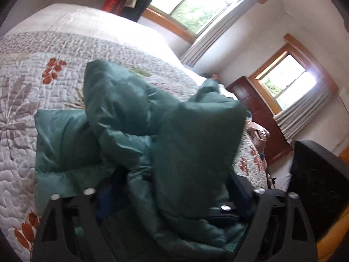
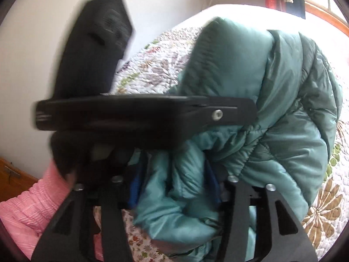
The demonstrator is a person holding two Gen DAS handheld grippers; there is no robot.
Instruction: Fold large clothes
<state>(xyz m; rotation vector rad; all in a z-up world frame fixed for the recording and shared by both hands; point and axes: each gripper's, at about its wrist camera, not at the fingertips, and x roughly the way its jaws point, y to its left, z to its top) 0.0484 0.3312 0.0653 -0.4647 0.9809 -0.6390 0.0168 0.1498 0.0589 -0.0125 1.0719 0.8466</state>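
Both my left claw (image 1: pixel 172 196) and right claw (image 2: pixel 174 185) are clamped on the green puffer jacket (image 2: pixel 272 109); it's light, puffy, slippery, so I'd grip seams.

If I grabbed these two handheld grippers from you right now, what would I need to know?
Left gripper: shut on the green puffer jacket, holding it up off the bed.
Right gripper: also shut on the jacket, with fabric bunched between its fingers.
Jacket: raised over the floral quilt, hanging crumpled; a lower part still rests on the quilt.
The grippers are very close together, so watch for bumps.
Done: jacket gripped and lifted.
Left: lay it flat, fold the sleeves and body.
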